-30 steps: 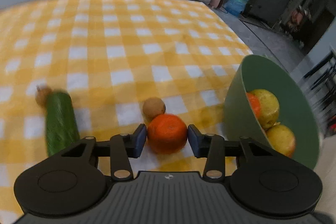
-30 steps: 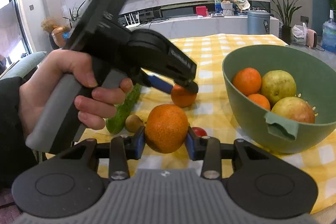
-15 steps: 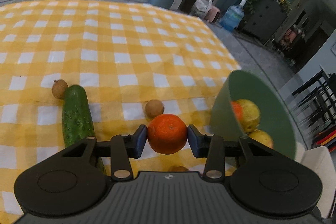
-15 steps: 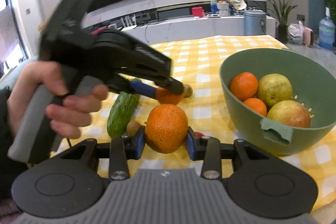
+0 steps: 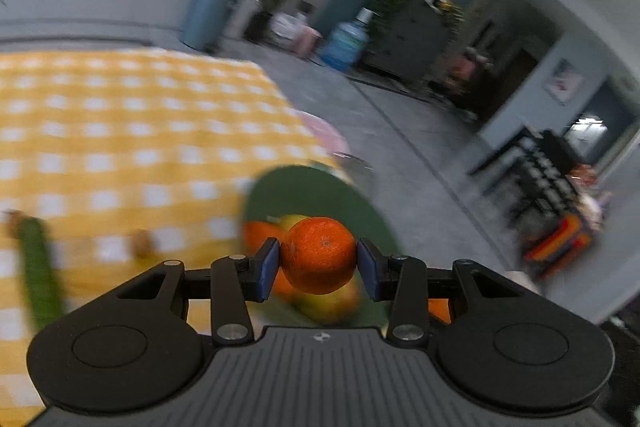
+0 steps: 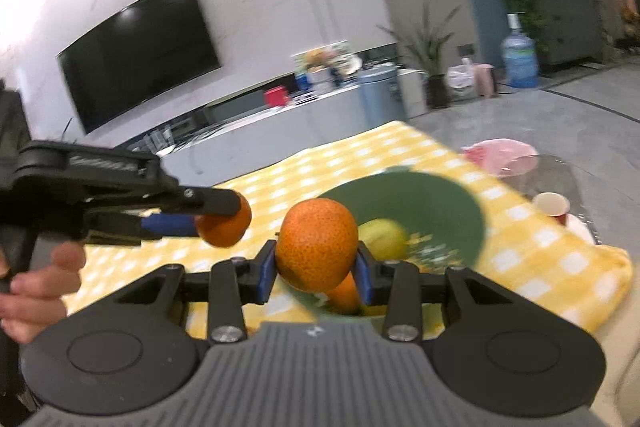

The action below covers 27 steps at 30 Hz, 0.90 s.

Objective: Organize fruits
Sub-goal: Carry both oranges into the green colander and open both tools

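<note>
My left gripper (image 5: 318,269) is shut on a small orange (image 5: 319,255) and holds it in the air above the near side of the green bowl (image 5: 320,191). My right gripper (image 6: 317,273) is shut on a larger orange (image 6: 316,244), also raised over the green bowl (image 6: 436,211). The bowl holds an orange (image 5: 256,233) and yellow-green fruit (image 6: 382,233). In the right wrist view the left gripper (image 6: 218,213) comes in from the left with its orange (image 6: 226,225).
A yellow checked cloth (image 5: 120,131) covers the table. A cucumber (image 5: 38,267) and a small brown fruit (image 5: 140,243) lie at the left. A pink plate (image 6: 500,153) and a small cup (image 6: 552,205) stand beyond the bowl near the table's right edge.
Both grippers have lifted their oranges off the table and swung right, over the green bowl. The cucumber and brown fruit have slid to the left of the left wrist view.
</note>
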Tool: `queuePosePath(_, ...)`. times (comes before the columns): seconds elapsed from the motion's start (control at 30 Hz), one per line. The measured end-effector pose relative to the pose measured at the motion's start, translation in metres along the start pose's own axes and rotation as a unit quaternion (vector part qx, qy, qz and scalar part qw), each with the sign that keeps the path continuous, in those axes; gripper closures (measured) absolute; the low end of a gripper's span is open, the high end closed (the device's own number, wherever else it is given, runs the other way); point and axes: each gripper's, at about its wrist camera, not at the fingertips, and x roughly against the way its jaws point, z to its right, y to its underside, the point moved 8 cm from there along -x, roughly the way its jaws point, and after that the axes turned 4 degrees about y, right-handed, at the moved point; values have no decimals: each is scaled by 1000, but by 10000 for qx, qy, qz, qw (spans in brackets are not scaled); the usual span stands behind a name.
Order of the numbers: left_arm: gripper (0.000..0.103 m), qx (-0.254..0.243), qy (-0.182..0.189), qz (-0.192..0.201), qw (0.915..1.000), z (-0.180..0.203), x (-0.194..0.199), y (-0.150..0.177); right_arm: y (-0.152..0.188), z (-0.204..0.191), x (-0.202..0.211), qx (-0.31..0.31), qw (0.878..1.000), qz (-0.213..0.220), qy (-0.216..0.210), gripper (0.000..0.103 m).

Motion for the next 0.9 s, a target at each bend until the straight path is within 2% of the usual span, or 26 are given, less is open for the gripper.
queuePosePath(0.1,56,93,319,-147,9993,11,-27,-4,-5,16,-3,-21,9984,142,555,67)
queuePosePath(0.2,56,84,496,-313,9982,17,-59,-9,-4,28,-10,-88,9968,161,778,67)
queuePosePath(0.3,56,-62,504,-401,9979,21,-89,-13,-1,40,-15,-181,9952,265,924,67)
queuePosePath(0.57,55,-263,-71,-691,9972,10,-154,-9,-1,66,-24,-325,9936,445,989,67)
queuePosePath(0.9,55,-668,-661,-516,9942,5,-157,-10,-6,63,-48,-33,9960,238,859,66)
